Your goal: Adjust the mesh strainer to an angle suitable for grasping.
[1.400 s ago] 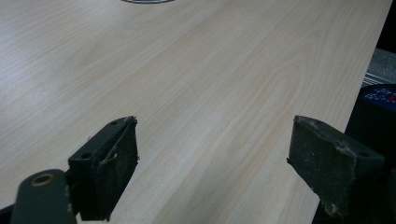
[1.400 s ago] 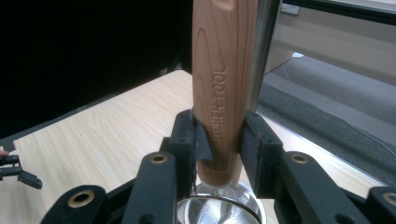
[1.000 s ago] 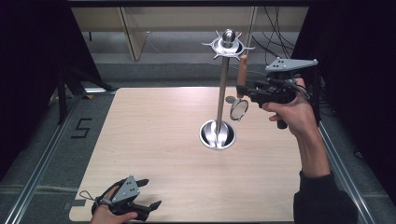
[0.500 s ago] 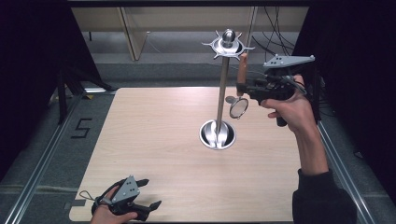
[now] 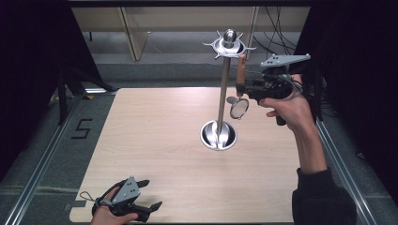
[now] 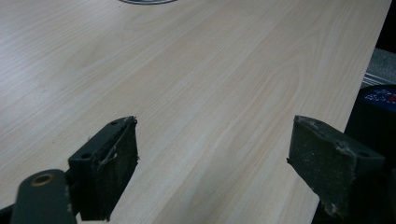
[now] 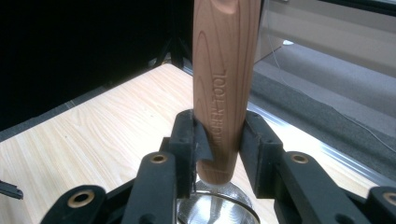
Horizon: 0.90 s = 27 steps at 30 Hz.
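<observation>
Clearly the risk lies at the right gripper (image 5: 244, 89), whose jaws are clamped on the wooden handle (image 7: 225, 88) of a small strainer (image 5: 239, 108). It holds the tool upright in the air at the far right of the table (image 5: 155, 154), handle up and mesh bowl hanging below, just beside the pole of the chrome utensil stand (image 5: 224, 93). If the job is to hang it on the stand's crown of hooks (image 5: 228, 44), as seems likely, the handle top has to meet a thin prong high above the base; a small misjudgement could knock the pole and rock the stand, or the bowl could swing into the pole. The pads grip the handle low, near its rounded end, so a tilt might let it pivot or slip between them.

The left gripper (image 5: 148, 197) rests at the near left edge of the table, jaws apart with nothing between them.

Hard to make out: whether the handle has a hanging hole or loop, since its top is cut off in the right gripper view and tiny in the high view. The hooks blur against the background, and whether the strainer's rim touches the pole cannot be told. A second small round piece (image 5: 231, 100) beside the pole is unclear.
</observation>
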### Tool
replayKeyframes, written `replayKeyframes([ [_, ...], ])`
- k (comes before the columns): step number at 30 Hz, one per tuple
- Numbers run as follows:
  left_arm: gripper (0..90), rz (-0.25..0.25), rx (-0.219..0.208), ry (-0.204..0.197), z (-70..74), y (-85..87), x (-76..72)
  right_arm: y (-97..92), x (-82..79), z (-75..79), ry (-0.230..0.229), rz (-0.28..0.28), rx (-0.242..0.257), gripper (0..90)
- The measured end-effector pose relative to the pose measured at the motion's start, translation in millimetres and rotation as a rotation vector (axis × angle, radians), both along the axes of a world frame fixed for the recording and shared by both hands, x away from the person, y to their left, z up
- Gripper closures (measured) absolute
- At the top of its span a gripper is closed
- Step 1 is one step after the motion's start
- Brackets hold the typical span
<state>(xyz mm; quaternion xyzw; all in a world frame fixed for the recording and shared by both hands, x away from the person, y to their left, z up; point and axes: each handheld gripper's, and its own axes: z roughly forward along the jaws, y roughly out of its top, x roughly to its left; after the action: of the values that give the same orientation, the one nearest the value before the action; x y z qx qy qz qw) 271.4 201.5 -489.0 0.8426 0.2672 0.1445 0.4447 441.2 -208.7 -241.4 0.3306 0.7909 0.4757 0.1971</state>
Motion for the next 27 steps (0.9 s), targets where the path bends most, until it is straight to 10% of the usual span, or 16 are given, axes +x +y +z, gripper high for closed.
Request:
replayKeyframes([
  [27, 15.2, 0.003, -0.001, 0.004, -0.3, -0.2, -0.3, -0.9, 5.5, -9.7, 0.009, 0.004, 0.026, 66.0],
])
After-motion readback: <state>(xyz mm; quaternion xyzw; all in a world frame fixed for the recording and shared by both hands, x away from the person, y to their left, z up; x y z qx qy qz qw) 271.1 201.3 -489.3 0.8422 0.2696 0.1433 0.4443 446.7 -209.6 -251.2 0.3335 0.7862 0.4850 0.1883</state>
